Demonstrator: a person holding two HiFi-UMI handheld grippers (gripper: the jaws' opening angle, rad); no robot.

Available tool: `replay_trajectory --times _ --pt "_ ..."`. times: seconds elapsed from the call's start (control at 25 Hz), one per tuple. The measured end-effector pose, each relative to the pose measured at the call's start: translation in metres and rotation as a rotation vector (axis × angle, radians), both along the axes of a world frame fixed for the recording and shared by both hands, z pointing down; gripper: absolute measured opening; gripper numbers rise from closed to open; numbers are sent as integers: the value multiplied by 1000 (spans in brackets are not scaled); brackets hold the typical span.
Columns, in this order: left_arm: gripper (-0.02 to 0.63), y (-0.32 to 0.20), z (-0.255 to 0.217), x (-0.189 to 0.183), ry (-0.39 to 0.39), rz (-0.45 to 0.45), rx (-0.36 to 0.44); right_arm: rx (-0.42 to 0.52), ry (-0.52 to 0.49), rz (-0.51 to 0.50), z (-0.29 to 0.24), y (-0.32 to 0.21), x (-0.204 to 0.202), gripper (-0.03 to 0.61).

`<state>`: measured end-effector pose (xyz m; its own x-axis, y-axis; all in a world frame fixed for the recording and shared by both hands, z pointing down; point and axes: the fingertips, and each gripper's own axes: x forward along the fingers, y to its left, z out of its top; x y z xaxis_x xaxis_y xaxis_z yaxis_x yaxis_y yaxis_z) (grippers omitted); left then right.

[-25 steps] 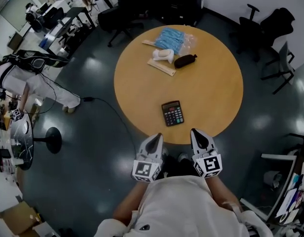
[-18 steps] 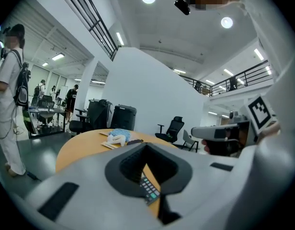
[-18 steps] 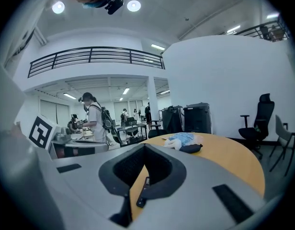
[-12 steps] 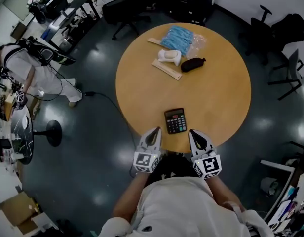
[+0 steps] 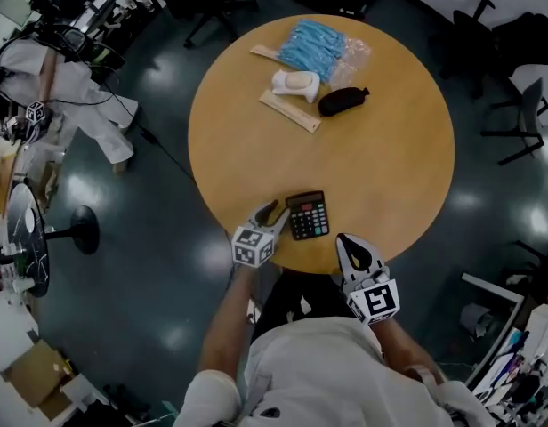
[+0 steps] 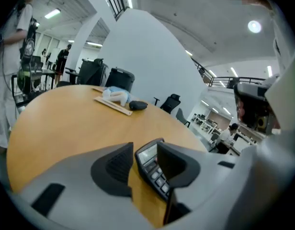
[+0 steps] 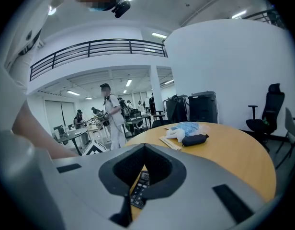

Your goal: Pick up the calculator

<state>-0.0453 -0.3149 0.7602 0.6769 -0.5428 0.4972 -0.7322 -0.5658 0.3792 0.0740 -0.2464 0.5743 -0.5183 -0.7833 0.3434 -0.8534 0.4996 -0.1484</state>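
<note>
head: calculator [image 5: 308,215] at near edge of table [image 5: 385,163], left gripper [image 5: 272,212] just beside its left side, right gripper [image 5: 347,240] at rim | left gripper view: jaws spread, just been opening, calculator edge between, pads not pressing | right gripper view: jaws pressed together, nothing pinched

One round desk [image 5: 390,167] carries six loose things. One calculator [image 5: 307,215] lies at its 6 o'clock edge. Toward 12 o'clock sits a cluster of five: one blue packet [image 5: 316,44], one white moulded object [image 5: 294,83], one dark pouch [image 5: 342,101] and two pale flat strips [image 5: 289,112]. One strip lies at the cluster's 6 o'clock and the other at its 10 o'clock. Off the desk stand at least three office chairs [image 5: 474,25] — two toward 2 o'clock, one toward 11 o'clock. One person in white [image 5: 65,87] stands at 9 o'clock.
</note>
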Motion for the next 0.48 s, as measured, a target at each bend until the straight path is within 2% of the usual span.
replay_trajectory --times 0.24,0.48 --pt "184 -10 38 8 -10 65 -141 -45 2 15 13 -9 11 14" --pt "198 -13 43 29 -11 192 -177 -65 -2 25 19 -16 15 14"
